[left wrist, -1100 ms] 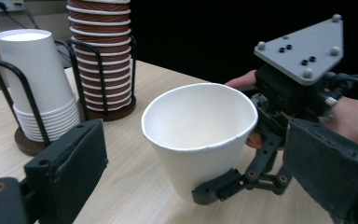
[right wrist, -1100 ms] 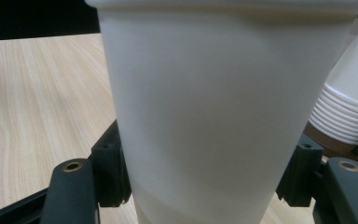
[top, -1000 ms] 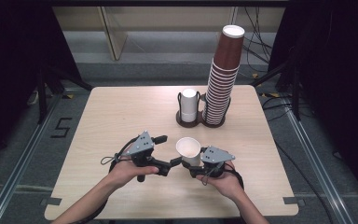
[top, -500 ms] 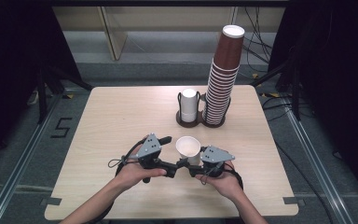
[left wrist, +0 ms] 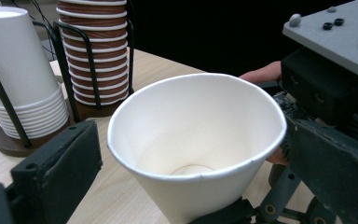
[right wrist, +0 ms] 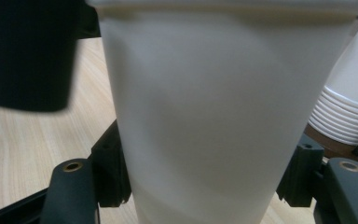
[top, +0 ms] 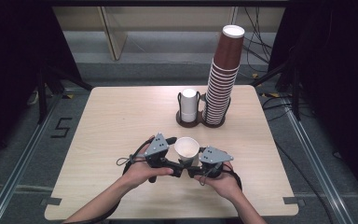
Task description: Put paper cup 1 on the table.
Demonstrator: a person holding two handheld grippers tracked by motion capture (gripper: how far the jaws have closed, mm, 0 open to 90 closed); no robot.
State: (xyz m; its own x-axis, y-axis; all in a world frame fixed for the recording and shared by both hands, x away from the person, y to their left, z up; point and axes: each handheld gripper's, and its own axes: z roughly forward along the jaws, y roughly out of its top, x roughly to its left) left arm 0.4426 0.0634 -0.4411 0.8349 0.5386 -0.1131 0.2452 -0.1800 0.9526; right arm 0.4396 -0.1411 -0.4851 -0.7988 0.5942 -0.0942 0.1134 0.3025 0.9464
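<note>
1. Versus the earlier high-view frames: the left gripper (top: 179, 169) has slid rightward and lower in the frame, ending up right beside the white paper cup (top: 186, 149). The right gripper (top: 196, 167) and the cup sit at the same spot, lower centre of the frame.
2. Left gripper: its jaws have just been opening and stand wide. In the left gripper view the cup (left wrist: 196, 144) sits between them, mouth up; the left jaw stands clear of the cup wall. The other jaw is hidden behind the cup, so contact there probably isn't happening, but that can't be confirmed.
3. Right gripper (right wrist: 200, 196): clenched on the cup's lower body. In the right gripper view the cup (right wrist: 205, 116) rises between the two black jaws, pads tight against both sides.
4. Cup position: upright, held just above the wooden table (top: 116, 121), between the two grippers, near the bottom-centre of the high view.
5. Upper centre-right of the high view: tall stack of brown cups (top: 221, 79) and a short stack of white cups (top: 189, 105), side by side in a wire-frame holder, well apart from the held cup.
</note>
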